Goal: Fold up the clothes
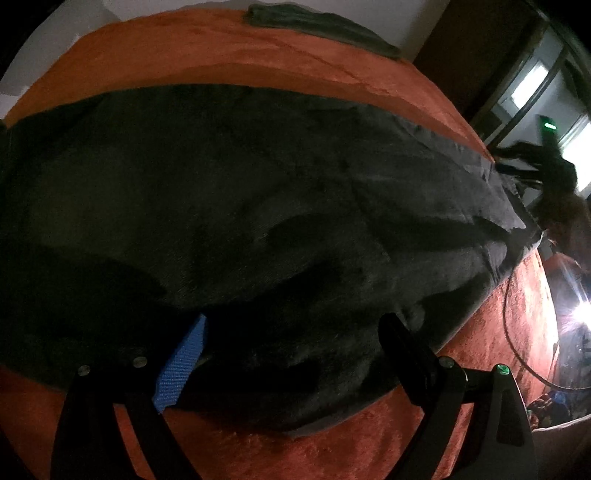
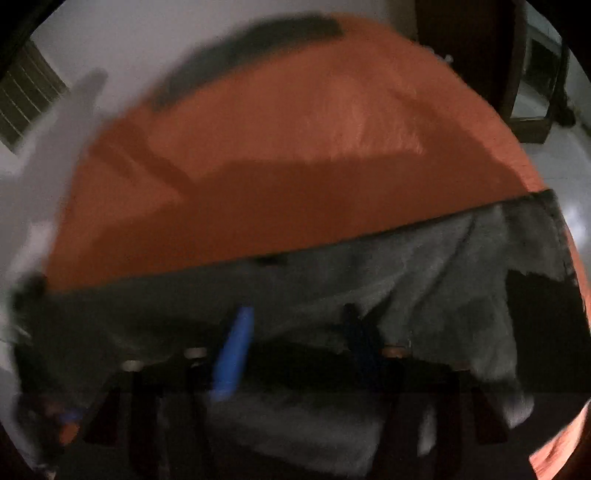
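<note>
While dark garment (image 1: 258, 192) lies spread across orange blanket (image 1: 207, 48), left gripper (image 1: 280, 354) spans its near edge, jaws wide; right gripper (image 2: 291, 343) blurred, grip unclear. Mid-fold likely; next needs firm edge pinch.

Garment (image 1: 258, 206) lies on bedspread (image 1: 207, 51), folded cloth (image 1: 314, 26) behind.

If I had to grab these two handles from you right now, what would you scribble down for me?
Left gripper: fingers spread wide, low over the near edge of the dark grey garment; no grip visible.
Right gripper: picture blurred, fingers spread with the garment's cloth bunched between them; grip unclear.
The garment lies spread across the orange blanket. A dark green folded cloth sits at the far edge.
Done: garment laid out, perhaps one piece already folded.
Left: fold this garment.
</note>
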The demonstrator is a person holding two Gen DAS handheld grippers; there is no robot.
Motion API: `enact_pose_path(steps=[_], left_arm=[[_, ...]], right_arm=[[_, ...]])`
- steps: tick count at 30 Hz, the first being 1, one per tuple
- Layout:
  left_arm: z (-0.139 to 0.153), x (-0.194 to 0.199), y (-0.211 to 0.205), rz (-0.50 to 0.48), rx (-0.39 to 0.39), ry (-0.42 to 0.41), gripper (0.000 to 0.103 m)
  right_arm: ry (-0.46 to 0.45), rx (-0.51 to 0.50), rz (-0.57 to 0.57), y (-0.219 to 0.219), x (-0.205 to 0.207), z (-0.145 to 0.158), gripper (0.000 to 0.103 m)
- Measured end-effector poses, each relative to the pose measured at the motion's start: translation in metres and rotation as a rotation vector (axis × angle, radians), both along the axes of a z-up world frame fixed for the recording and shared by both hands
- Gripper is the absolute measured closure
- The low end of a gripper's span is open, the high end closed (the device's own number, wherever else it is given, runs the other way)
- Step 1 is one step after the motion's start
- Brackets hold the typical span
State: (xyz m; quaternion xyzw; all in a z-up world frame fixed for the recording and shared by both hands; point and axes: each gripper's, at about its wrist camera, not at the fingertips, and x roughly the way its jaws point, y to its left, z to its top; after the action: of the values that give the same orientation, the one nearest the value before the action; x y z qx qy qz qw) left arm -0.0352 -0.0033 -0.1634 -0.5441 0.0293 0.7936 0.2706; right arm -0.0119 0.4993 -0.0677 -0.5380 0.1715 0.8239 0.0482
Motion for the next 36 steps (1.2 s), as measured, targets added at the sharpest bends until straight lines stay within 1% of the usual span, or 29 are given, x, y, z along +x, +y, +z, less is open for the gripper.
enact_pose_path(steps=[1, 2, 3, 4, 7, 9, 10, 13, 15, 16, 17, 18, 19, 21, 22, 24, 25, 28, 29, 30, 31, 32, 33, 35, 36], left_arm=[[0.0, 0.001, 0.0, 0.001, 0.0, 0.001, 0.01], [0.0, 0.003, 0.0, 0.002, 0.0, 0.001, 0.01], [-0.001, 0.004, 0.0, 0.003, 0.0, 0.002, 0.01], [-0.001, 0.006, 0.0, 0.004, 0.001, 0.002, 0.01], [0.001, 0.01, -0.005, 0.005, -0.002, 0.005, 0.01], [0.002, 0.012, -0.011, 0.004, -0.005, 0.007, 0.01], [0.003, 0.012, -0.012, 0.005, -0.005, 0.007, 0.009], [0.001, 0.01, -0.013, 0.009, -0.005, 0.006, 0.009], [-0.001, 0.01, -0.013, 0.012, -0.01, 0.007, 0.009], [-0.002, 0.008, -0.011, 0.014, -0.016, 0.007, 0.009], [-0.004, 0.007, -0.01, 0.017, -0.021, 0.008, 0.009], [-0.005, 0.006, -0.008, 0.023, -0.026, 0.007, 0.009], [-0.005, 0.006, -0.007, 0.029, -0.029, 0.006, 0.009], [-0.006, 0.006, -0.008, 0.036, -0.028, 0.003, 0.009], [-0.006, 0.006, -0.01, 0.036, -0.024, 0.002, 0.009], [-0.005, 0.008, -0.016, 0.032, -0.014, 0.001, 0.009], [-0.005, 0.01, -0.018, 0.03, -0.01, 0.002, 0.009], [-0.003, 0.012, -0.021, 0.031, -0.009, 0.002, 0.009], [-0.003, 0.012, -0.022, 0.033, -0.009, 0.001, 0.009], [-0.003, 0.012, -0.023, 0.037, -0.008, 0.0, 0.009], [-0.003, 0.013, -0.023, 0.039, -0.011, 0.001, 0.009], [-0.004, 0.013, -0.024, 0.039, -0.015, 0.002, 0.009], [-0.004, 0.013, -0.024, 0.038, -0.02, 0.003, 0.009], [-0.005, 0.013, -0.02, 0.037, -0.031, 0.006, 0.009], [-0.005, 0.013, -0.019, 0.038, -0.036, 0.007, 0.009]], right_arm=[[-0.04, 0.034, -0.014, 0.005, -0.012, -0.011, 0.078], [-0.056, 0.055, -0.036, 0.013, -0.016, -0.017, 0.091], [-0.052, 0.056, -0.075, 0.025, -0.021, -0.023, 0.096], [-0.034, 0.028, -0.107, 0.038, -0.026, -0.027, 0.099], [-0.002, 0.013, -0.117, 0.046, -0.025, -0.02, 0.101], [0.019, 0.003, -0.124, 0.051, -0.025, -0.015, 0.099], [0.03, -0.026, -0.105, 0.044, -0.014, -0.01, 0.095], [0.062, -0.114, -0.046, 0.021, 0.02, 0.005, 0.094], [-0.001, -0.139, 0.047, -0.01, 0.037, -0.009, 0.094], [-0.027, -0.123, 0.067, -0.017, 0.044, -0.016, 0.094], [-0.031, -0.097, 0.063, -0.015, 0.047, -0.02, 0.101], [-0.035, -0.07, 0.059, -0.012, 0.05, -0.025, 0.103], [-0.027, -0.062, 0.025, -0.001, 0.05, -0.025, 0.103], [-0.013, 0.024, -0.121, 0.037, 0.056, -0.02, 0.103], [-0.017, 0.06, -0.195, 0.063, 0.058, -0.021, 0.103], [-0.029, 0.065, -0.261, 0.108, 0.06, -0.026, 0.103], [-0.017, 0.025, -0.27, 0.133, 0.061, -0.028, 0.103], [-0.014, -0.009, -0.341, 0.164, 0.067, -0.019, 0.103], [0.006, -0.018, -0.35, 0.167, 0.072, -0.011, 0.098], [0.027, -0.027, -0.359, 0.17, 0.076, -0.003, 0.098], [0.054, -0.057, -0.359, 0.164, 0.089, 0.002, 0.089], [0.081, -0.087, -0.358, 0.157, 0.101, 0.007, 0.076], [0.09, -0.122, -0.355, 0.149, 0.111, 0.005, 0.072], [0.106, -0.193, -0.349, 0.131, 0.132, 0.0, 0.071], [0.117, -0.253, -0.354, 0.116, 0.152, -0.004, 0.071]])
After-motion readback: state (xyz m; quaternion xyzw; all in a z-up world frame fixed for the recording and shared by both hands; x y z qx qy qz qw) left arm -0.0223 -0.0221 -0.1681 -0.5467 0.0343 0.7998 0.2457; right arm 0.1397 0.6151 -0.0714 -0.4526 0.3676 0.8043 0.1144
